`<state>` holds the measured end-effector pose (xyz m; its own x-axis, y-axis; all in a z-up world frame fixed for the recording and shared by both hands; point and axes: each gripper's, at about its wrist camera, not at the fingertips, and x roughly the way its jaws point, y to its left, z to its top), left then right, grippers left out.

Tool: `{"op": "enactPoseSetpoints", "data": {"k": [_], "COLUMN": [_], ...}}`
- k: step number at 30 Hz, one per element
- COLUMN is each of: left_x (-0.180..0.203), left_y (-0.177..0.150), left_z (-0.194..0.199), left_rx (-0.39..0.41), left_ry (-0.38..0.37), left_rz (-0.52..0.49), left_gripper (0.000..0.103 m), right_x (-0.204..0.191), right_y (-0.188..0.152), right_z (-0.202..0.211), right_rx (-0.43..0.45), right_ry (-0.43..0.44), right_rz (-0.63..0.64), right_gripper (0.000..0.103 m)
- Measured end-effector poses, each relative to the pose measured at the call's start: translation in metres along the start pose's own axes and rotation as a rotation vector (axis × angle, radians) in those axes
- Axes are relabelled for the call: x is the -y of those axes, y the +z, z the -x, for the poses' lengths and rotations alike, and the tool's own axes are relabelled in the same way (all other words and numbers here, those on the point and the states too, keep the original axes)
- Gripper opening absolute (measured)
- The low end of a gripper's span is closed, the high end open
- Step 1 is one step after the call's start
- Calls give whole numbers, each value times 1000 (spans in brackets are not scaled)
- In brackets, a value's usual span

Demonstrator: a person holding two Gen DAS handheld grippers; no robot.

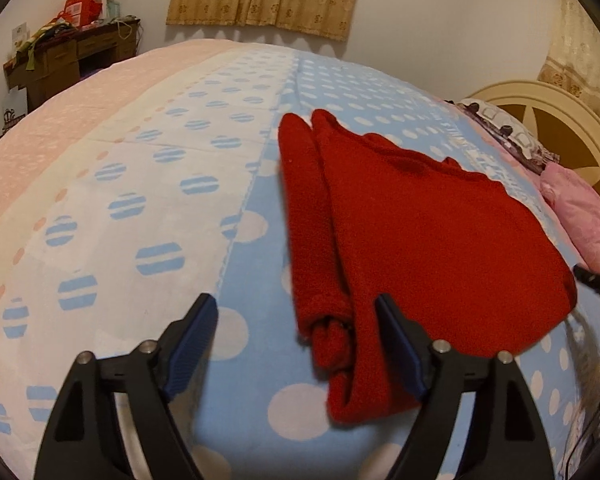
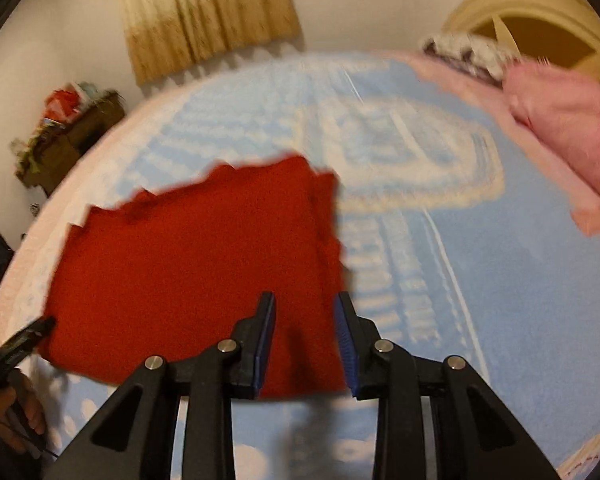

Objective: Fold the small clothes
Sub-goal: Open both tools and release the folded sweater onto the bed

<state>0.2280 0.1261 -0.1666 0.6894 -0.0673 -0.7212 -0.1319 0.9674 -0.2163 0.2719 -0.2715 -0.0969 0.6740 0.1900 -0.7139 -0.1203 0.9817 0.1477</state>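
Both claws, left (image 1: 296, 320) and right (image 2: 305, 312), gape over seemingly untouched red garment (image 1: 412, 232).

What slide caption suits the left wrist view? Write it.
Open left gripper hovers over folded red garment on polka-dot bedspread.

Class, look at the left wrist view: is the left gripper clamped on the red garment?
No: the left gripper is open, and the red garment lies flat on the bed.

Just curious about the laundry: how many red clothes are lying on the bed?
1. A red sweater lies on the blue spotted blanket, just ahead of both claws. More could be hidden beyond the pictures.
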Motion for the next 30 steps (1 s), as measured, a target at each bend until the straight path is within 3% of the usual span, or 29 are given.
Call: {"op": "enactPoseSetpoints", "data": {"k": [4, 7, 11, 15, 23, 30], "left_x": [3, 1, 1, 2, 2, 2], "left_y": [0, -2, -4, -5, -8, -9], "left_z": [-2, -3, -3, -4, -3, -2], "left_rx": [-2, 1, 9, 15, 33, 39], "left_ry": [51, 63, 61, 66, 72, 65], "left_rz": [-6, 0, -8, -15, -11, -9], "left_gripper": [96, 99, 100, 103, 103, 103], "right_x": [-33, -37, -30, -47, -135, -158], "right_y": [-4, -20, -31, -23, -30, -51], "right_z": [-19, -42, -41, -29, -42, -53], "right_rx": [-52, -131, -131, -115, -102, -68], "right_ry": [50, -41, -40, -100, 87, 53], "right_rz": [124, 176, 180, 185, 284, 327], "right_gripper": [31, 31, 34, 35, 40, 42]}}
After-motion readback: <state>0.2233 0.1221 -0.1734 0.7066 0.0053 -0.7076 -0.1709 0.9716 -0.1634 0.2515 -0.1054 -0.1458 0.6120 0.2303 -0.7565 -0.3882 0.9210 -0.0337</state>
